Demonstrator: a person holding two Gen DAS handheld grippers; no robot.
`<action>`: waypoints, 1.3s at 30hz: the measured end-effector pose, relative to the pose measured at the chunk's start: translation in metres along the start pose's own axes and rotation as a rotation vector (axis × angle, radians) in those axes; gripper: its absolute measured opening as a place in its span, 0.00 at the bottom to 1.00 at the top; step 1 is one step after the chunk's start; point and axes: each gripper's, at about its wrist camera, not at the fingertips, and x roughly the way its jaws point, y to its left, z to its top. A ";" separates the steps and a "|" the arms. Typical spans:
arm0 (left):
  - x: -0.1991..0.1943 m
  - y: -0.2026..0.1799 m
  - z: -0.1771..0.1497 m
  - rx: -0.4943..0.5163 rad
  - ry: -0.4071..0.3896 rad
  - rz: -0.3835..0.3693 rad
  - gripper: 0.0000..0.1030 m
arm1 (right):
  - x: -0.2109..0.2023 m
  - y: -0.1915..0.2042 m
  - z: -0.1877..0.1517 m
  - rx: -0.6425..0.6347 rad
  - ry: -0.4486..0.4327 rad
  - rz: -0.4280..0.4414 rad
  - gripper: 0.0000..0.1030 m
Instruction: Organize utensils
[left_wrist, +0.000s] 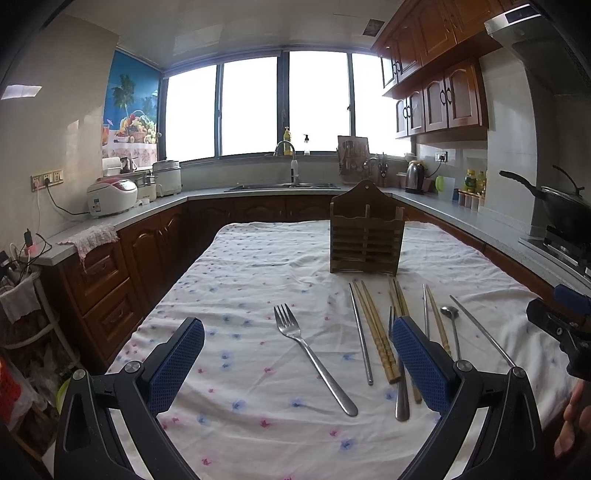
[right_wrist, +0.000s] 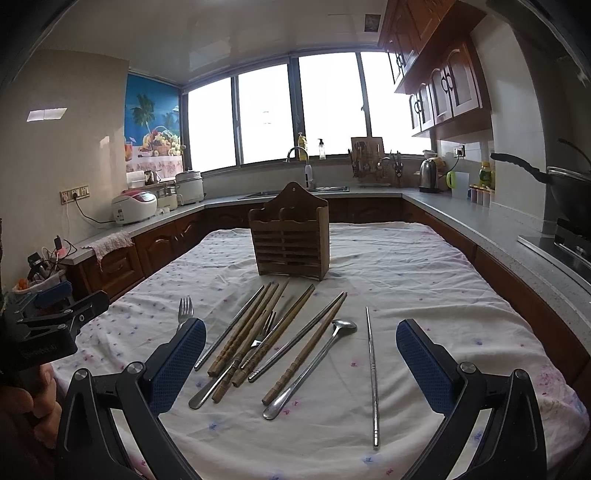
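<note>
A wooden utensil holder (left_wrist: 365, 238) (right_wrist: 290, 240) stands upright on the cloth-covered table (left_wrist: 251, 280) (right_wrist: 406, 266). In front of it lie a steel fork (left_wrist: 310, 354), several wooden chopsticks (left_wrist: 376, 332) (right_wrist: 255, 332), steel chopsticks (right_wrist: 373, 373), a spoon (right_wrist: 314, 369) and a second fork (right_wrist: 260, 336). My left gripper (left_wrist: 295, 365) is open and empty above the lone fork. My right gripper (right_wrist: 301, 365) is open and empty above the pile of chopsticks and the spoon. Each gripper shows at the edge of the other's view.
Kitchen counters (left_wrist: 155, 206) with wooden cabinets run around the table on three sides. A sink (left_wrist: 288, 184) is at the back, a rice cooker (left_wrist: 110, 195) at left, a wok (left_wrist: 561, 206) on the stove at right.
</note>
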 end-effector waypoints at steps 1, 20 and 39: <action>0.000 0.000 0.000 0.002 -0.001 0.001 0.99 | 0.000 0.000 0.000 0.001 0.001 0.001 1.00; 0.004 -0.002 -0.002 0.009 -0.001 0.004 0.99 | 0.000 0.000 0.002 0.012 0.004 0.008 1.00; 0.015 0.000 0.000 -0.016 0.045 -0.026 0.99 | 0.005 -0.003 0.004 0.031 0.021 0.014 1.00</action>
